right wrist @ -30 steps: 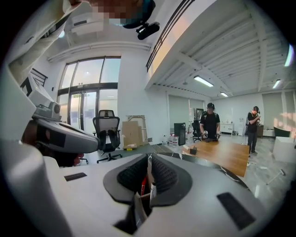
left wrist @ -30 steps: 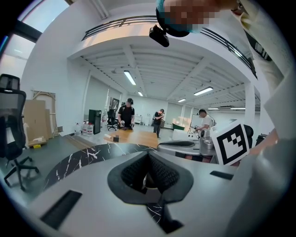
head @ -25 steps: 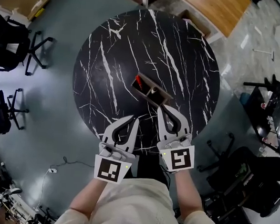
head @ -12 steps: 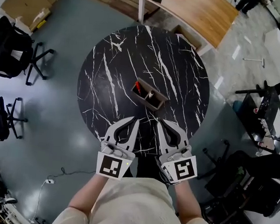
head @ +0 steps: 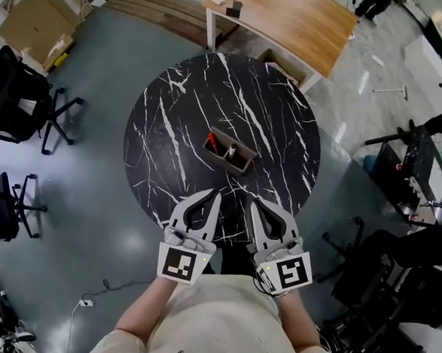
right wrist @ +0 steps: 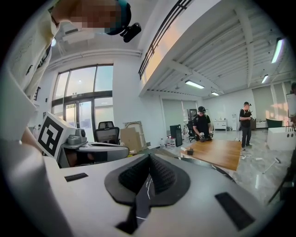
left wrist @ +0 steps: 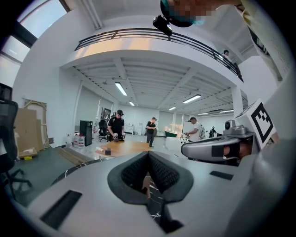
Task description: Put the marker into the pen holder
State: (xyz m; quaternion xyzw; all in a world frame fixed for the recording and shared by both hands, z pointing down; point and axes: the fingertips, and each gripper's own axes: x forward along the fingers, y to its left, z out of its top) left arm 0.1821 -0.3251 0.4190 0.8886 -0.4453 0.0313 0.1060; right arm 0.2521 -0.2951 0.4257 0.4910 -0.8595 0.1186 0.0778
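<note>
A brown pen holder (head: 237, 159) stands near the middle of the round black marble table (head: 172, 123). A red marker (head: 211, 140) stands in its left end. A light-capped marker (head: 230, 151) stands in the middle. My left gripper (head: 216, 196) and right gripper (head: 252, 203) hang side by side over the table's near edge, well short of the holder. In the left gripper view the left gripper (left wrist: 148, 154) has its jaws shut with nothing between them. The right gripper (right wrist: 149, 156) in its own view is likewise shut and holds nothing.
A wooden table (head: 292, 18) stands beyond the round one. Black office chairs (head: 16, 82) are on the left, with more chairs and gear (head: 404, 253) on the right. Cardboard (head: 32, 15) lies at the far left. People stand at the wooden table (right wrist: 217, 150) far off.
Both grippers have drawn back from the pen holder toward the table's near edge. The head view has pulled back, so the table looks smaller. The markers stay in the holder.
</note>
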